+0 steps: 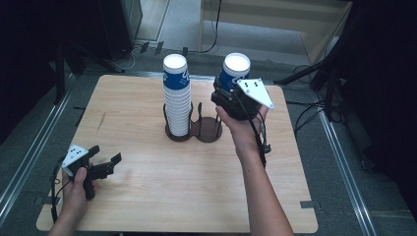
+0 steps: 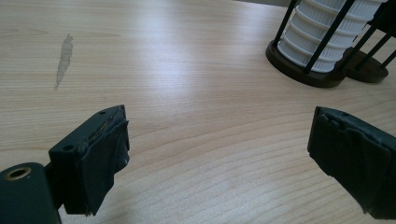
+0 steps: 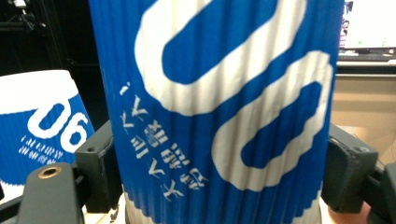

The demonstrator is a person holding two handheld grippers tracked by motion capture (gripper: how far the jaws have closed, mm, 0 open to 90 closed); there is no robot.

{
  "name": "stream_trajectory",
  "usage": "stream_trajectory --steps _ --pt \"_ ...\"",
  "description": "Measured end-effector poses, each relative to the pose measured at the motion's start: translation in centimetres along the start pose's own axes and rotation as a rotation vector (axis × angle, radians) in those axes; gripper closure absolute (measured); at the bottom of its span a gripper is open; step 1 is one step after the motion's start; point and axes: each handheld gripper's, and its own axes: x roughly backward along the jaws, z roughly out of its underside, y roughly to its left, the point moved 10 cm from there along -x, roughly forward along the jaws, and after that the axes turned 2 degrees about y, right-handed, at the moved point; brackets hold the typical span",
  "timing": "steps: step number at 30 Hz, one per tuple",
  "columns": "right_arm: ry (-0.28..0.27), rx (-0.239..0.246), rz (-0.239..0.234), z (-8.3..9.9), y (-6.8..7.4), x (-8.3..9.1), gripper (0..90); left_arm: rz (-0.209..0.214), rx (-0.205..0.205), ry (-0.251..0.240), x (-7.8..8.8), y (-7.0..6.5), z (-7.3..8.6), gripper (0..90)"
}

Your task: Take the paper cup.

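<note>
Two tools: your right tool (image 1: pixel 227 93) clamped on blue cup (image 1: pixel 234 70), cup base hidden; left tool (image 1: pixel 104 160) jaws apart over table (image 1: pixel 147 196).

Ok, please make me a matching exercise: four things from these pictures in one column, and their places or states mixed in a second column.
1. left claw
2. right claw
3. stack of cups
4. single blue cup

a. standing in the dark holder on the table
b. open, low over the table's near left part
c. held in the air above the holder
d. shut on a cup

Pairs: 1-b, 2-d, 3-a, 4-c
</note>
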Motion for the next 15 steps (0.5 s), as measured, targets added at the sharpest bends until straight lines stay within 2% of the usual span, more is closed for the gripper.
stream_trajectory --steps 9,15 --pt "0.011 0.003 -0.011 1.4 -1.2 1.6 17.3 0.000 -0.011 0.008 0.0 -0.2 0.1 6.2" --pt "0.056 0.005 0.011 3.7 -2.5 2.5 17.2 -0.001 -0.014 0.008 0.0 -0.2 0.1 6.2"
